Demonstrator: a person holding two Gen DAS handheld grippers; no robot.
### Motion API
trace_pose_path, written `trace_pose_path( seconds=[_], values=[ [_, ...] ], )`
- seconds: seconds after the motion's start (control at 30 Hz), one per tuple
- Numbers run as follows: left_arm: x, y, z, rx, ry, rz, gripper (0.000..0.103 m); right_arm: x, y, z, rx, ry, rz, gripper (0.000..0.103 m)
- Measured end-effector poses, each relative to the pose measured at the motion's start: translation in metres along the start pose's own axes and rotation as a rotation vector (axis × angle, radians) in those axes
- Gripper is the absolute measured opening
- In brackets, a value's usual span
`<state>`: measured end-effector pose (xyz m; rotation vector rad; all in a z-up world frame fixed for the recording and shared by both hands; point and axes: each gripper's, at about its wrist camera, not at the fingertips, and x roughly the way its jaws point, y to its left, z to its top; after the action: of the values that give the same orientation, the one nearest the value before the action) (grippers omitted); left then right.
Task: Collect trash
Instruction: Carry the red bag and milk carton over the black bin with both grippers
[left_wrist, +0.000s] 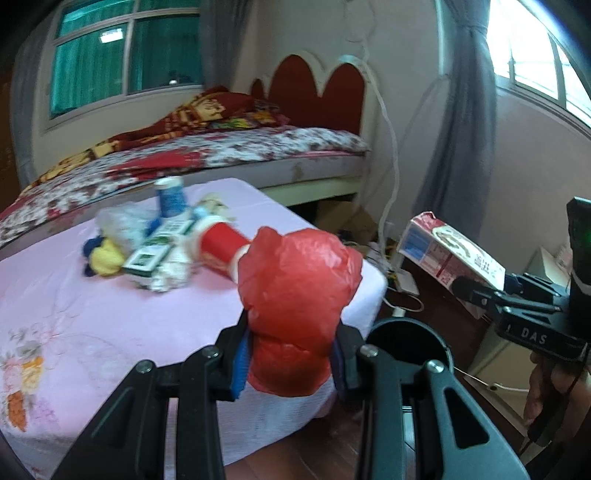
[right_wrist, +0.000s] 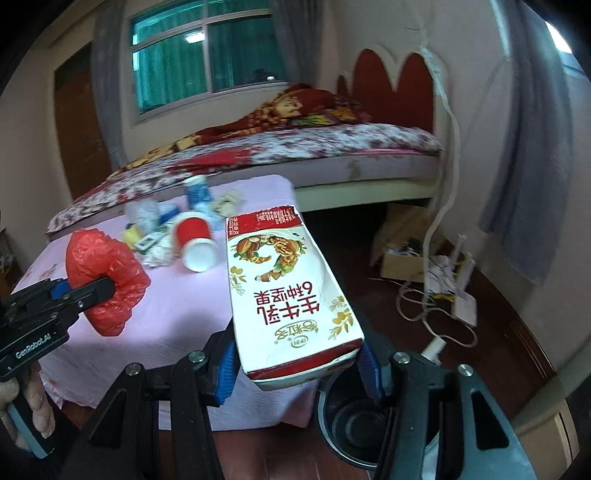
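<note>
Both grippers carry trash above a black bin.
Left gripper (left_wrist: 291, 363) pinches a crumpled red plastic bag (left_wrist: 299, 284); right gripper (right_wrist: 299, 363) clamps a milk carton (right_wrist: 286, 291) over the bin (right_wrist: 354, 417) beside the pink worktop (right_wrist: 177, 325).

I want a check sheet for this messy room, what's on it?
Surface: pink cloth covers the table.
Job's things: red plastic bag and milk carton held up; black bin below.
Clutter: red paper cup, blue can and wrappers piled on the table.
Grippers: left tool shut on the bag; right tool shut on the carton.
Cables: white cords tangled on the floor.
Surroundings: bed, curtain, cardboard box.
</note>
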<state>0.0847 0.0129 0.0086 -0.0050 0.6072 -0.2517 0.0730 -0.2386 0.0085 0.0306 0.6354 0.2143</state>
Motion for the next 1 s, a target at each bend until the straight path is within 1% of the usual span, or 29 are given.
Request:
trace_pose_path(
  seconds=[0.23,0.33,0.57,0.73,0.8,1.0],
  values=[
    [0.018,-0.053,-0.007,0.062,0.041,-0.093,0.037,-0.011,-0.058,-0.024,0.08,0.026,-0.08,0.057],
    [0.026,-0.074,-0.01,0.081,0.063,-0.127,0.037,-0.014,-0.076,-0.035,0.094,0.045,-0.101,0.057],
    [0.05,-0.115,-0.023,0.124,0.144,-0.213,0.037,-0.011,-0.115,-0.064,0.138,0.099,-0.16,0.057],
    [0.071,-0.128,-0.036,0.119,0.213,-0.249,0.037,-0.002,-0.132,-0.085,0.143,0.152,-0.175,0.057],
    [0.084,-0.131,-0.042,0.122,0.244,-0.263,0.037,0.006,-0.135,-0.092,0.141,0.182,-0.17,0.057],
    [0.122,-0.135,-0.055,0.133,0.323,-0.272,0.037,0.04,-0.144,-0.119,0.112,0.274,-0.166,0.057]
  ],
)
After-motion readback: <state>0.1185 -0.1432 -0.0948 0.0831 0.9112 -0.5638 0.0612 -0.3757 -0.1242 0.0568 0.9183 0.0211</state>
